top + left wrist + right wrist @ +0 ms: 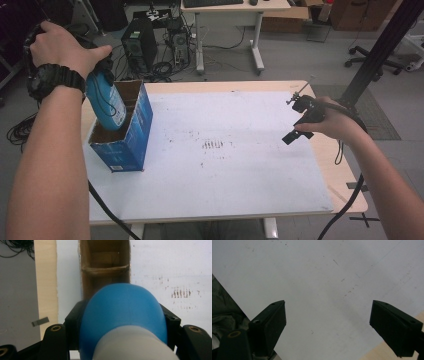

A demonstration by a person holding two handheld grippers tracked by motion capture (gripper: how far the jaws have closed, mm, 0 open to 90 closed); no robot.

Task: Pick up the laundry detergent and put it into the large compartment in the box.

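Note:
A blue bottle (106,100) with a white label hangs bottom-down over the near compartment of an open blue cardboard box (131,135) at the table's left. My left gripper (102,67) is shut on the bottle's upper part. In the left gripper view the blue bottle (122,312) bulges between the black jaws, with the brown inside of the box (105,265) and its cardboard divider beyond. My right gripper (295,134) hovers open over the right side of the white board (225,150); in the right gripper view my right gripper (328,322) has its jaws wide apart with nothing between them.
The white board covers a wooden table (350,195) and carries dark smudges (213,145) near the middle. Behind the table stand a computer tower (137,45), cables and a desk (235,10). A black stand (375,50) rises at the right.

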